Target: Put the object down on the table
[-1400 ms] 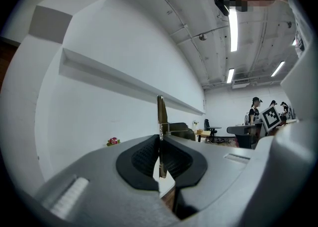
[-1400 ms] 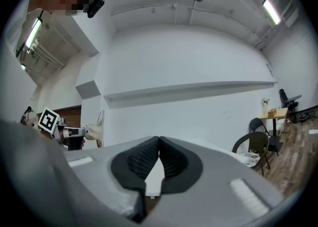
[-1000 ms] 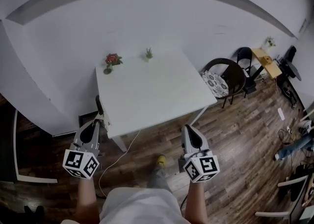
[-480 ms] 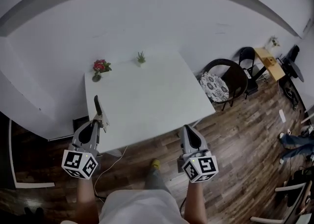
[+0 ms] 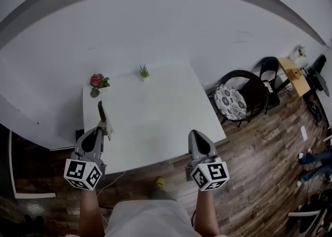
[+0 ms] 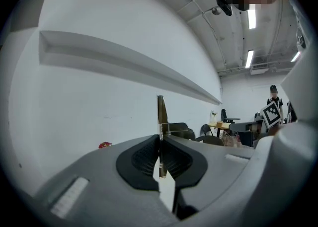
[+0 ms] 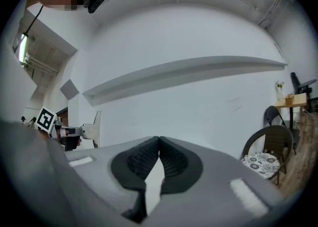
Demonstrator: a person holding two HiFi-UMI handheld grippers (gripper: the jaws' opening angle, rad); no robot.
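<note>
My left gripper (image 5: 106, 130) is shut on a thin flat blade-like tool (image 5: 102, 113) that sticks up and forward past its jaws, over the left part of the white table (image 5: 155, 111). In the left gripper view the tool (image 6: 160, 117) stands edge-on, clamped between the pads of the left gripper (image 6: 160, 141). In the right gripper view the same tool (image 7: 94, 127) appears at the left as a pale flat blade. My right gripper (image 5: 196, 137) hangs at the table's near edge, and its jaws (image 7: 159, 140) are shut with nothing between them.
A red flower in a small pot (image 5: 96, 82) and a small green plant (image 5: 143, 70) stand at the table's far edge by the white wall. A dark chair with a patterned cushion (image 5: 234, 100) stands right of the table. A cable (image 5: 111, 181) lies on the wooden floor.
I have stepped closer to the table. Both grippers, earlier over the floor in front of it, now reach its near edge, and the left one still grips the tool.
</note>
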